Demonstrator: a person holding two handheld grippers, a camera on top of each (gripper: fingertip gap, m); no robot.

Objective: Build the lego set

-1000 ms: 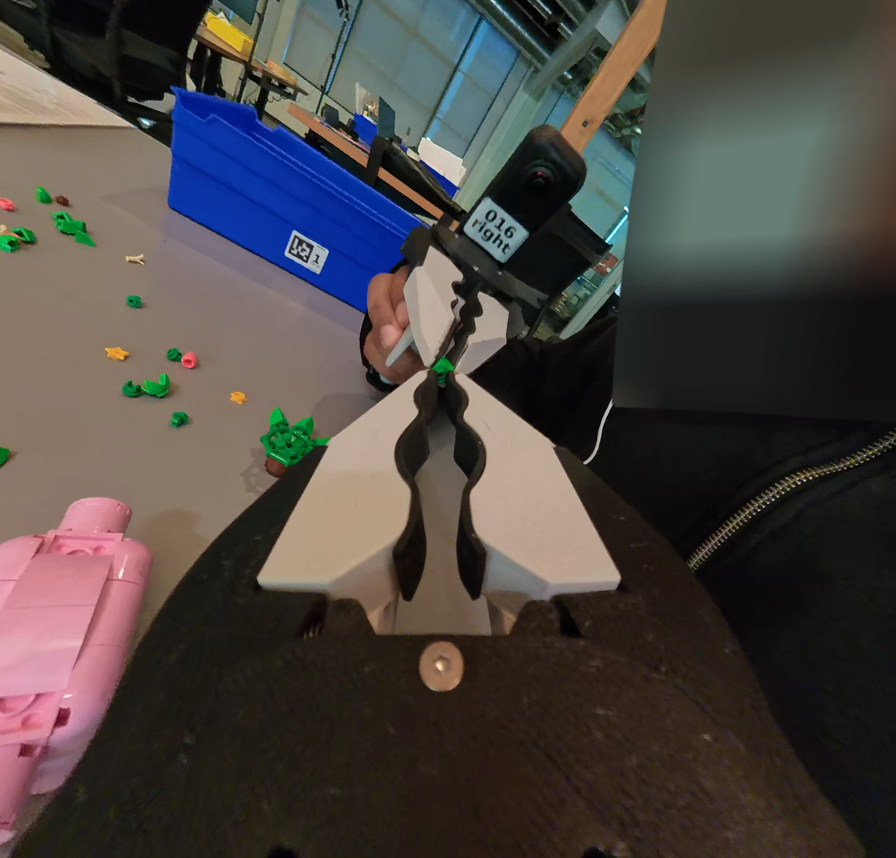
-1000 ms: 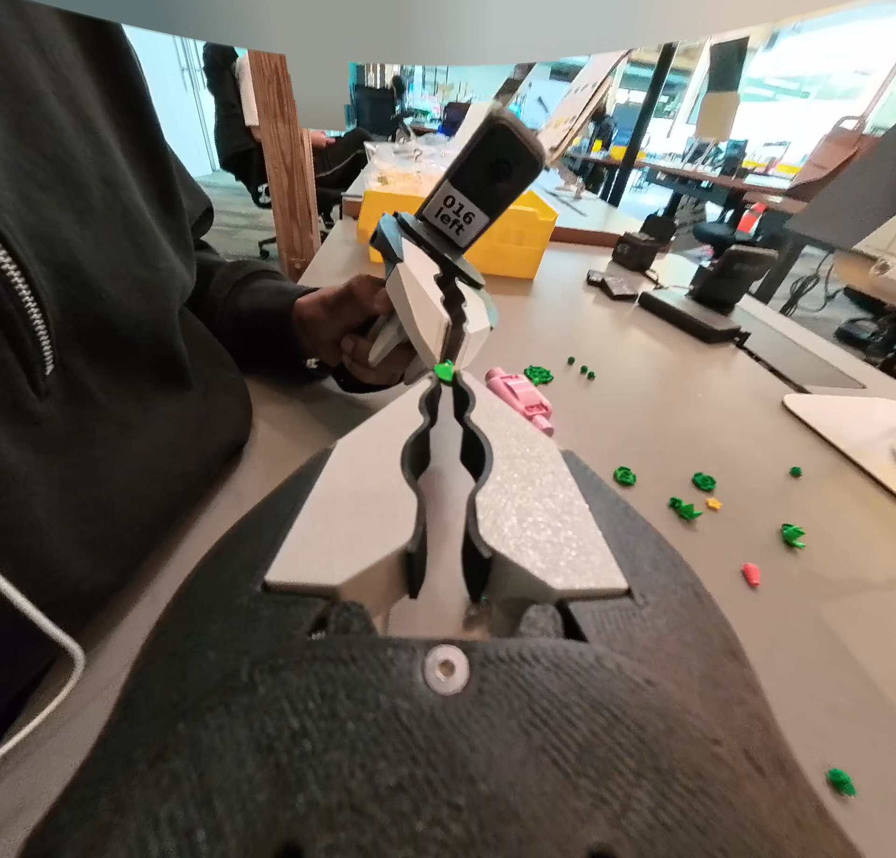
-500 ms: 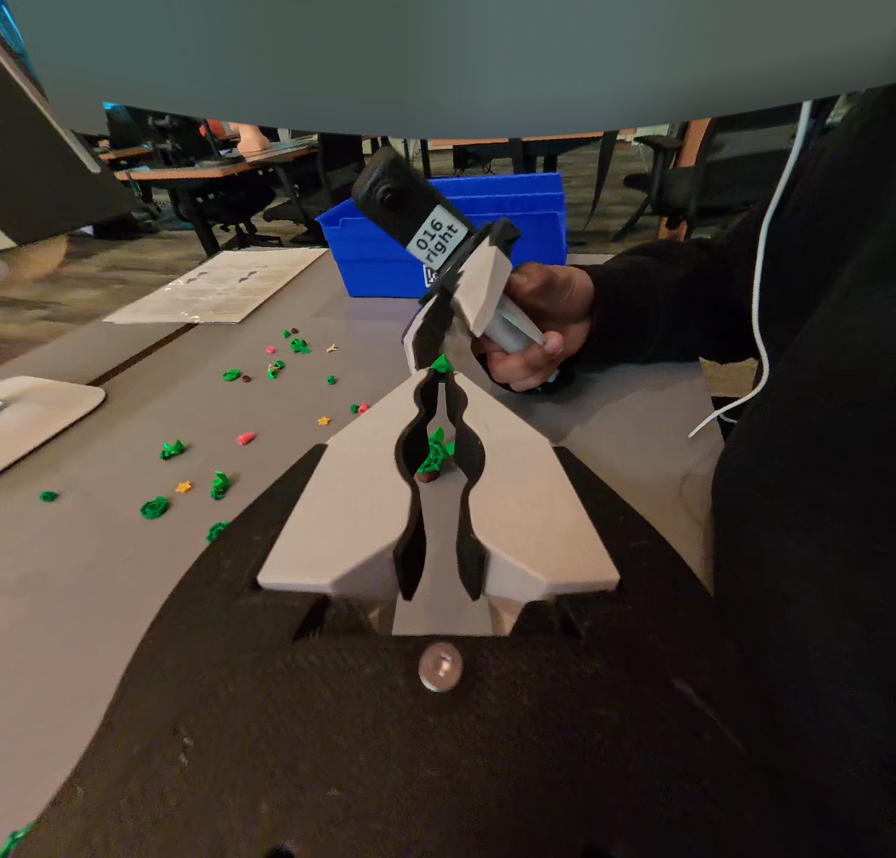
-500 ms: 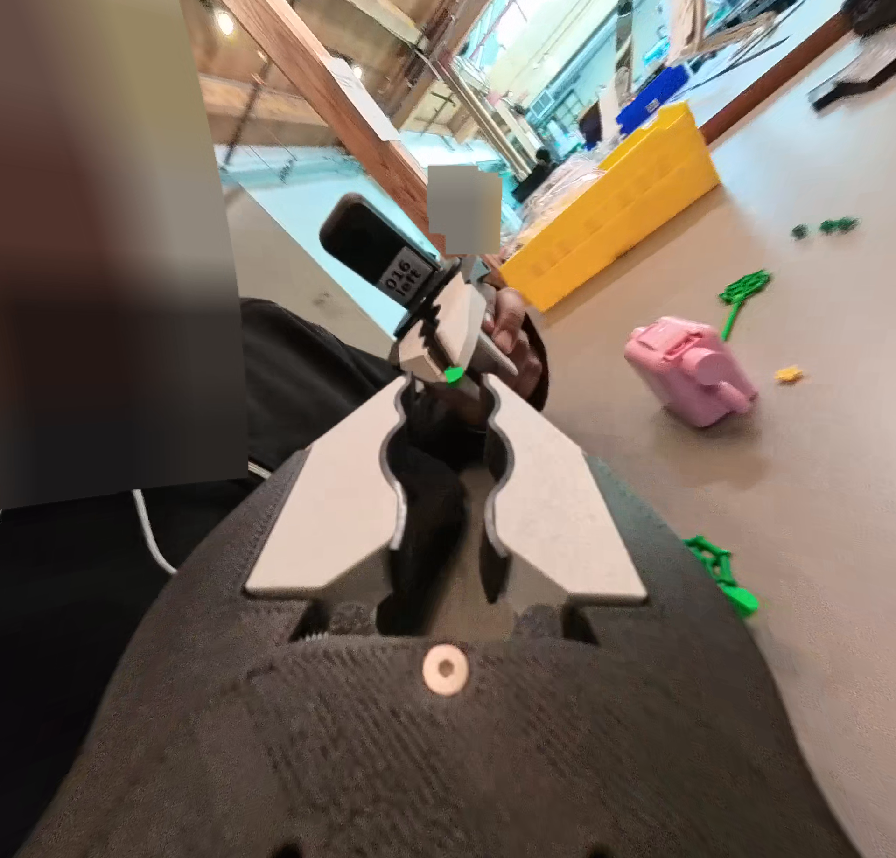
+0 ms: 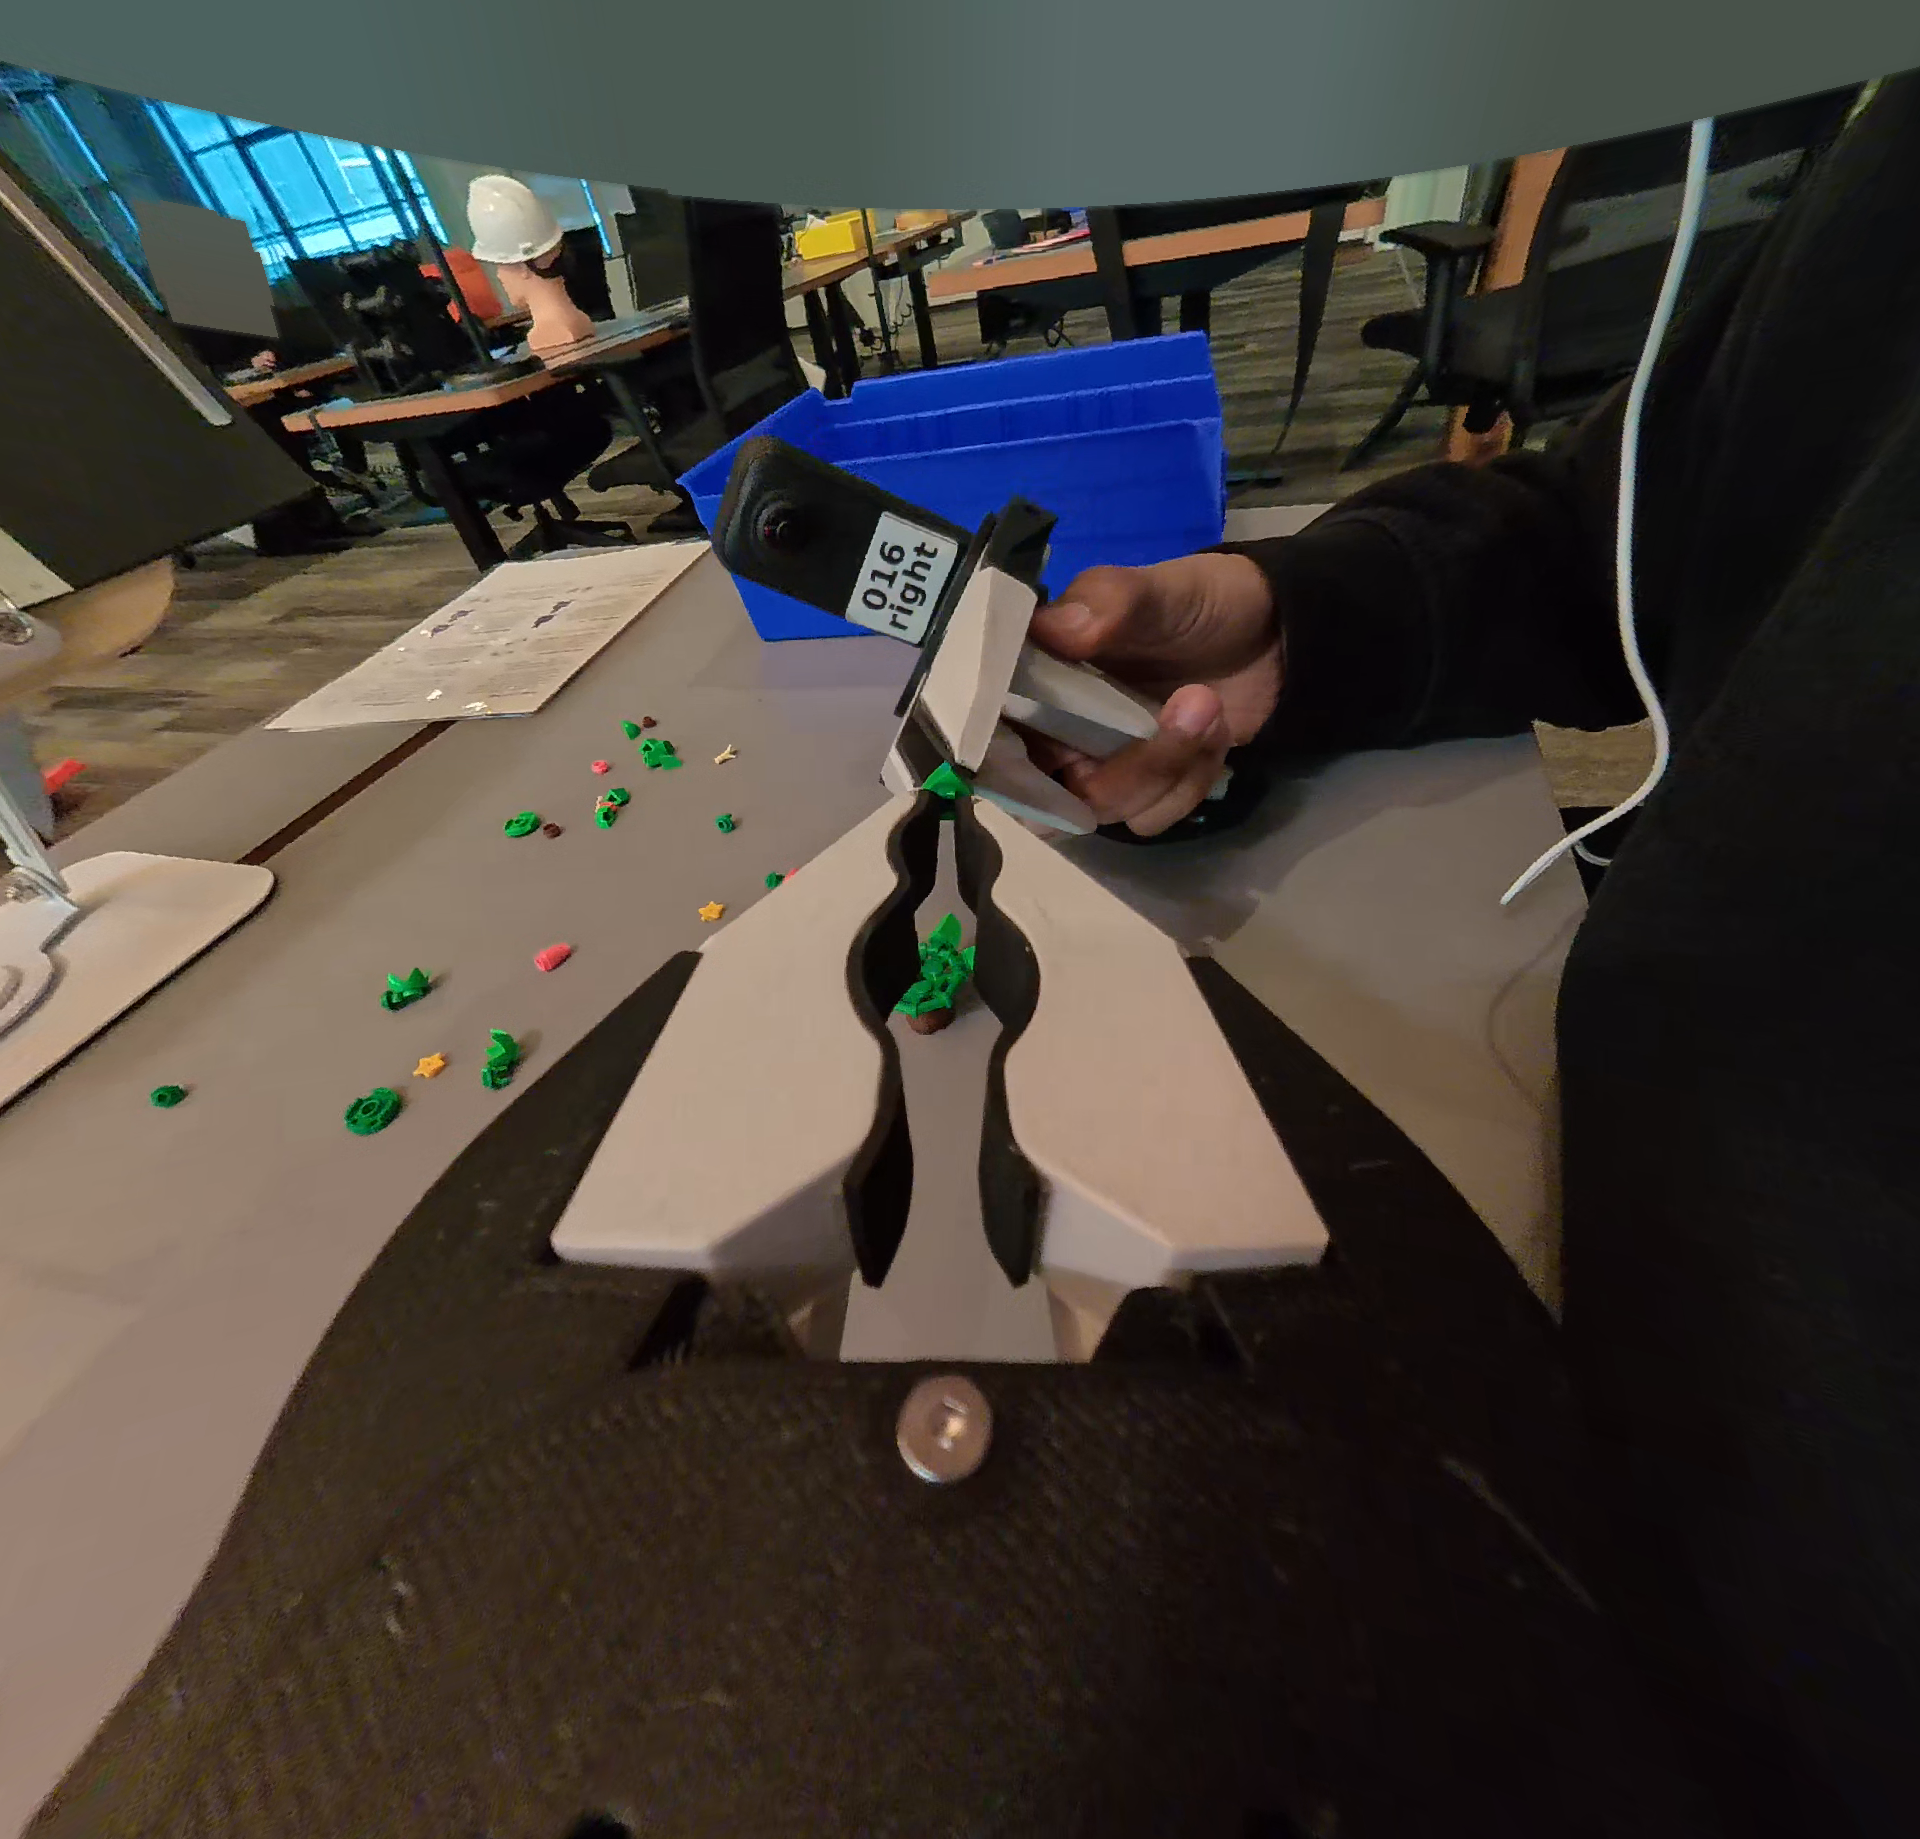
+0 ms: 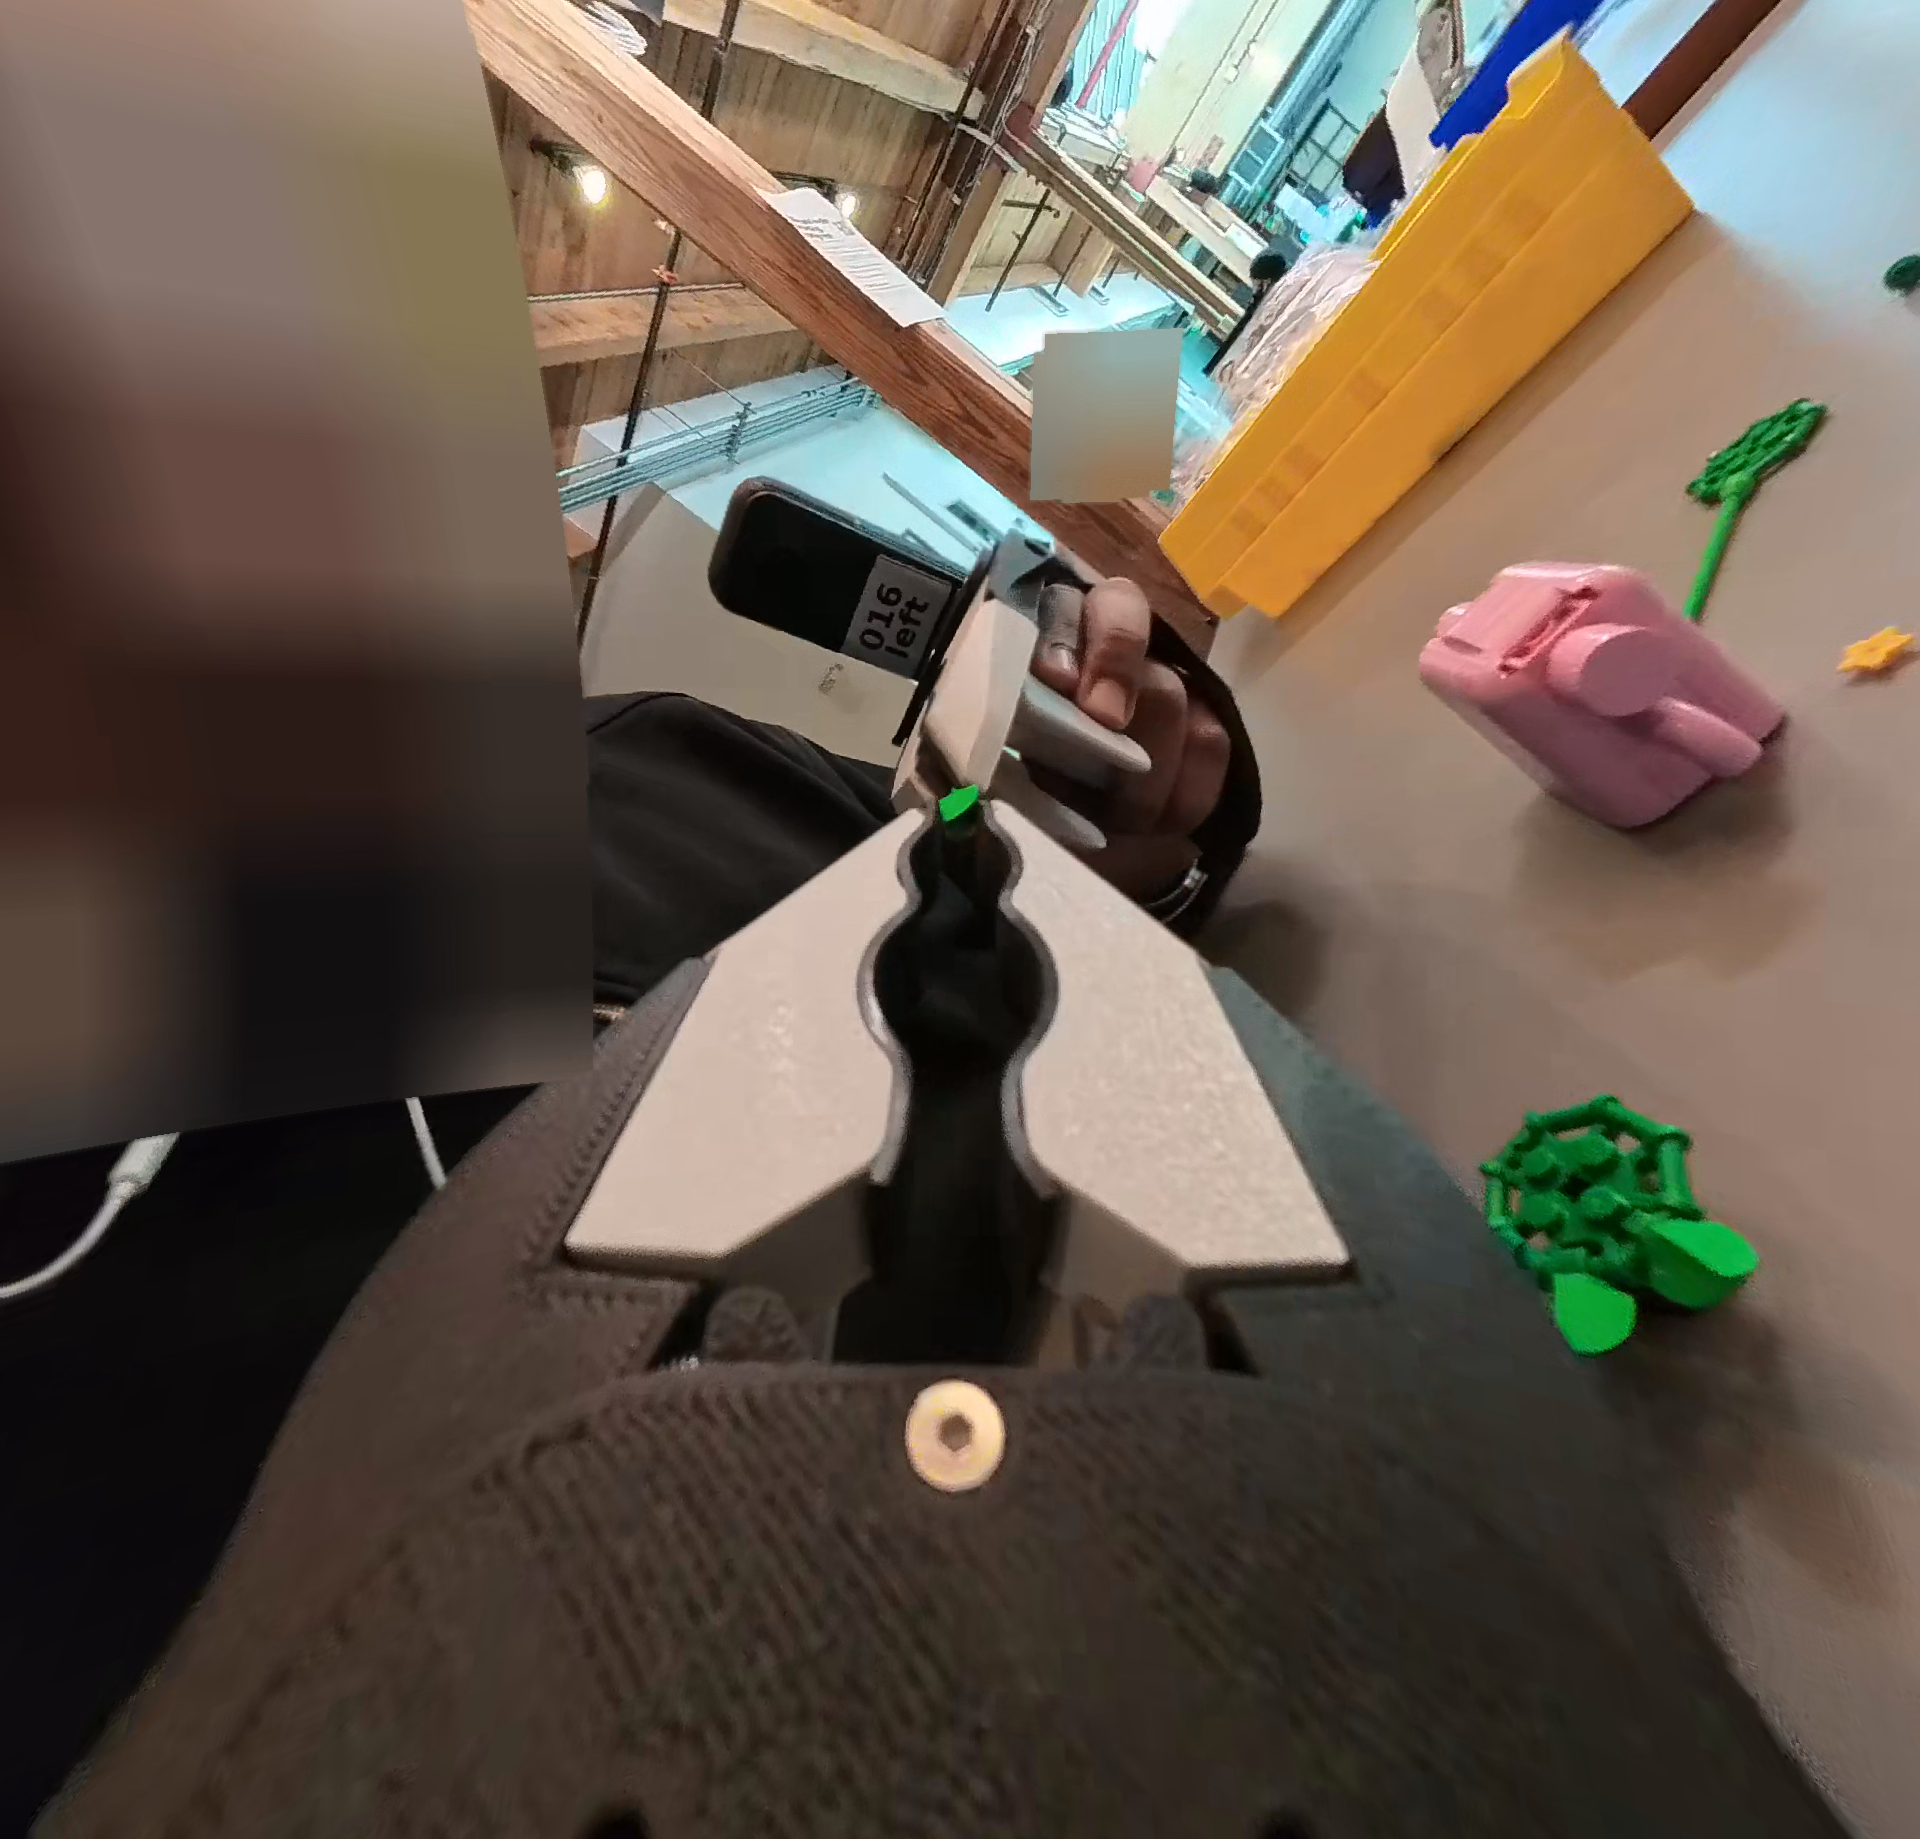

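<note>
My left gripper point(image 5: 945, 810) is shut on a small green lego piece point(image 5: 945, 781) and holds it in the air above the grey table point(image 5: 312, 1218). My right gripper point(image 6: 956, 831) meets it tip to tip. Its jaws stand a narrow gap apart on either side of the same green piece point(image 6: 956, 804). A person's hand holds each gripper. A small green plant build on a brown base point(image 5: 935, 979) stands on the table and shows between my left fingers.
A pink lego body point(image 6: 1590, 688), a green web-like piece point(image 6: 1590, 1197), a green stem point(image 6: 1756, 459) and a yellow bin point(image 6: 1434, 335) are to the right. Several loose small pieces point(image 5: 499, 1051), a paper sheet point(image 5: 520, 636), a blue bin point(image 5: 1018, 459) and a white stand base point(image 5: 125, 937) lie ahead. My two grippers' fingertips are within a few centimetres of each other. From either gripper's tips it is about 25 cm to the green stem point(image 6: 1756, 459).
Both grippers have swung round together, tips still meeting at the green piece. The right gripper opened half a second ago and has since narrowed around the piece. The left kept its hold.
</note>
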